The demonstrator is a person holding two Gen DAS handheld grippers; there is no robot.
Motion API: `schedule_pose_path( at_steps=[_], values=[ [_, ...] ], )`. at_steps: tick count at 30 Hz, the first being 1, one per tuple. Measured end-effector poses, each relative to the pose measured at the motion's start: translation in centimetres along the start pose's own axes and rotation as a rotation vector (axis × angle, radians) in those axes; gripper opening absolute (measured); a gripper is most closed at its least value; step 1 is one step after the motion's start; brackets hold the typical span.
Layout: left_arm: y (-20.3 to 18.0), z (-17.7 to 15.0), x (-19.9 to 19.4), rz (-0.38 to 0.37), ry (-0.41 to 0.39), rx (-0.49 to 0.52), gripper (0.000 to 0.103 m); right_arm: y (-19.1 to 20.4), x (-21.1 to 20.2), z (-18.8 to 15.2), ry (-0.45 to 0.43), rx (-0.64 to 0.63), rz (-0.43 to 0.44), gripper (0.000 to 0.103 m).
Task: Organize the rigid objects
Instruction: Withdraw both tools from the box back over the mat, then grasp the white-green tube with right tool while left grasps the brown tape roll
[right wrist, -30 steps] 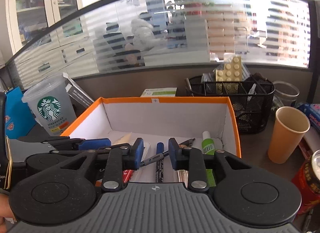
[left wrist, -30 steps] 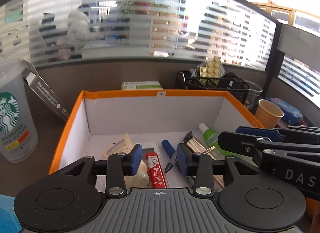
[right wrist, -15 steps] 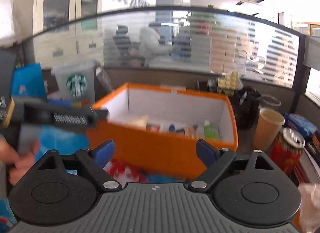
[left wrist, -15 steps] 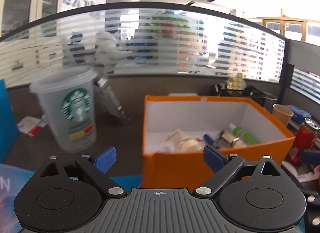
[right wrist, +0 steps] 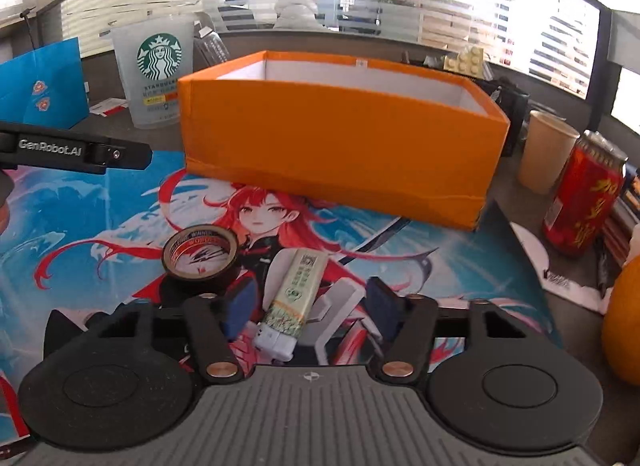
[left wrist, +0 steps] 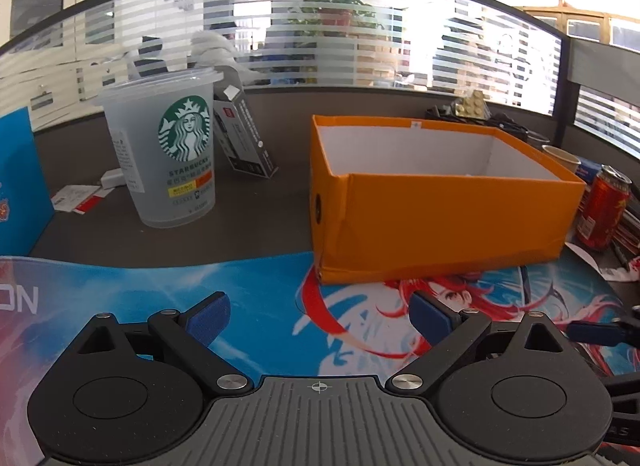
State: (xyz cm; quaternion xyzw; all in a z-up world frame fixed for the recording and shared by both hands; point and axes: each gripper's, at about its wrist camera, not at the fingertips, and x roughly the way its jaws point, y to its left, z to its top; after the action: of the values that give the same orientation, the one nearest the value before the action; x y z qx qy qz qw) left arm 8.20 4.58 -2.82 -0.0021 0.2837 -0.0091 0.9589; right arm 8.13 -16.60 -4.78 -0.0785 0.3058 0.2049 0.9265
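A frosted Starbucks cup (left wrist: 168, 153) is standing ahead and to the left of the left gripper, with a dark carton (left wrist: 244, 137) leaning just behind it. A red drink can (right wrist: 580, 201) is standing ahead and to the right of the right gripper, a paper cup (right wrist: 546, 151) sitting beyond it. A printed desk mat (right wrist: 100, 217) is lying beneath.

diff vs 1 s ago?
Both tongs have pulled back out of the orange box to the mat in front of it. Left tongs opened wide, empty. Right tongs opened, then began closing around the green tube; pads not yet touching it. Box, Starbucks cup and red can stayed put.
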Motion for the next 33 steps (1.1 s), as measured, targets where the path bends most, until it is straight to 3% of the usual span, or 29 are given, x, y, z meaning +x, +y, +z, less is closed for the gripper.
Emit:
schedule_pose_path(
  at_steps=[1,9,13,16,21,25,27,29,30,33],
  values=[
    [-0.2,-0.1,-0.1,-0.009,0.002,0.005,0.097,0.1,0.3,-0.2,0.008,0.003,0.006,0.045],
    [-3.8,-1.5,0.4,-0.046,0.021,0.11,0.097,-0.5,0.7,-0.8,-0.009,0.011,-0.004,0.041],
    [-5.4,-2.3,0.9,-0.049,0.02,0.165,0.097,-1.7,0.4,-1.0,-0.019,0.027,-0.002,0.029],
    [-6.1,-2.9,1.5,-0.053,0.024,0.182,0.097,-1.8,0.3,-1.2,-0.032,0.016,0.0,0.029],
    [-6.7,-3.4,1.4,-0.137,0.01,0.175,0.097,-2.1,0.3,-1.2,-0.035,0.015,0.014,0.03],
    [-6.5,-3.6,2.0,-0.115,0.026,0.148,0.097,-2.1,0.3,-1.2,-0.033,0.015,0.029,0.038],
    [-5.9,-3.6,2.2,-0.132,0.035,0.112,0.097,-2.2,0.4,-1.2,-0.03,0.024,0.003,0.053],
    [-5.5,-3.7,2.2,-0.136,0.044,0.083,0.097,-2.8,0.7,-1.1,-0.003,0.077,-0.069,0.099],
    [-5.4,-3.7,2.3,-0.141,0.045,0.085,0.097,-3.3,1.1,-1.0,0.027,0.118,-0.114,0.103],
    [-5.2,-3.5,2.4,-0.136,0.046,0.083,0.096,-3.6,1.1,-1.1,0.031,0.1,-0.093,0.103]
  ],
)
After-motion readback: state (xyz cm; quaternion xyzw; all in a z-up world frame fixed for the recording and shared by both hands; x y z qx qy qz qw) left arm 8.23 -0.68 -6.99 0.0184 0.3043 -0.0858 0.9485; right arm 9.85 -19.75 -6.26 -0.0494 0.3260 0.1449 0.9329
